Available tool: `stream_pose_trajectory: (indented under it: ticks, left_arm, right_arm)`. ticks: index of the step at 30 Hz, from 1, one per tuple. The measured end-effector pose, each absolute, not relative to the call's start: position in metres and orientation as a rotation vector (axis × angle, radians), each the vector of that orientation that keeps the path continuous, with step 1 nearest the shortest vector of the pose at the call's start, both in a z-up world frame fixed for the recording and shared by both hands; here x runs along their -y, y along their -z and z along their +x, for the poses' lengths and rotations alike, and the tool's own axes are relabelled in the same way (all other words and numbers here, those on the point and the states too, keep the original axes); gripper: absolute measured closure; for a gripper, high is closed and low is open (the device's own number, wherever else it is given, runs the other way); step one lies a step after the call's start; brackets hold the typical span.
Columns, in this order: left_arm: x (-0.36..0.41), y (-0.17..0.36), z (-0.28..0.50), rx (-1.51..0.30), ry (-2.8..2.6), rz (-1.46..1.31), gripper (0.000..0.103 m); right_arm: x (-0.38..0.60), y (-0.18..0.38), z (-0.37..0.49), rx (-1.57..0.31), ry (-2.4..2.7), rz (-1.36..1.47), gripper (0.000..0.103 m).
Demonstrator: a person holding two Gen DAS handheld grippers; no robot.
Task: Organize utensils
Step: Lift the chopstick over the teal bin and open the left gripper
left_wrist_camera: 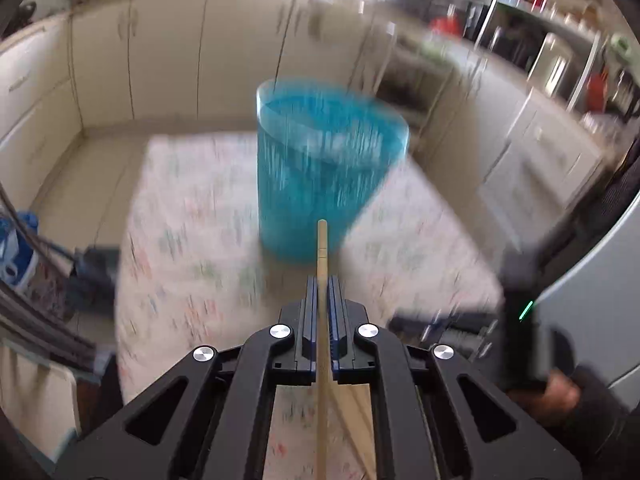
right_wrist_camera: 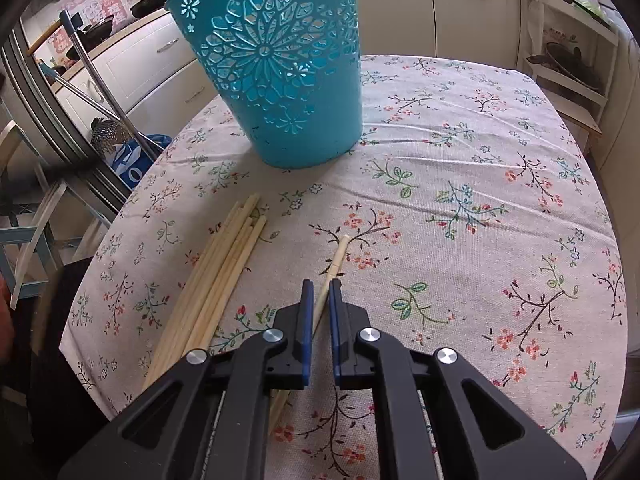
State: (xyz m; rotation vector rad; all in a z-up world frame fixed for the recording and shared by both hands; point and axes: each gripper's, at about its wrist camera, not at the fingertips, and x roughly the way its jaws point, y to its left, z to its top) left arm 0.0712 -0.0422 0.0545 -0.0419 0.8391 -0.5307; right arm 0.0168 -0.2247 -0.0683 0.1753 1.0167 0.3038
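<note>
A teal perforated basket (left_wrist_camera: 320, 168) stands on the floral tablecloth; it also shows in the right wrist view (right_wrist_camera: 280, 64). My left gripper (left_wrist_camera: 322, 284) is shut on a wooden chopstick (left_wrist_camera: 322, 248), held above the table and pointing at the basket; the view is motion-blurred. My right gripper (right_wrist_camera: 320, 286) sits low over the table with its jaws a little apart around a single chopstick (right_wrist_camera: 338, 258) lying on the cloth. A bundle of several chopsticks (right_wrist_camera: 224, 272) lies to its left.
The table (right_wrist_camera: 480, 200) has a floral cloth, with its left edge close to the bundle. Kitchen cabinets (left_wrist_camera: 160, 60) stand behind. A metal rack and mop handles (right_wrist_camera: 92, 92) stand left of the table. The other hand and gripper (left_wrist_camera: 520, 320) show at right.
</note>
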Motion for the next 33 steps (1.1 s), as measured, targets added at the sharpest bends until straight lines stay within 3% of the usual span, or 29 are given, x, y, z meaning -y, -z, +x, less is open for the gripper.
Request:
stream_pose_trajectory:
  ticks: [6,13,30,33]
  left_arm:
    - [0.049,-0.129,0.113,-0.510,0.535,-0.189,0.098]
    - [0.075,-0.137,0.174,-0.314,0.410,-0.344,0.098]
    - [0.087,-0.064,0.185,-0.452,0.287,-0.231,0.098]
    - [0.081,-0.064,0.172,-0.475,0.288,-0.202,0.088]
  right_arm:
    - [0.228,0.069,0.017,-1.003,-0.310,0.209,0.095]
    - [0.225,0.069,0.015,-0.975,-0.310,0.195,0.095]
    - [0.222,0.069,0.017,-0.973,-0.309,0.161,0.095]
    - [0.223,0.070,0.016,-0.976,-0.309,0.162,0.095]
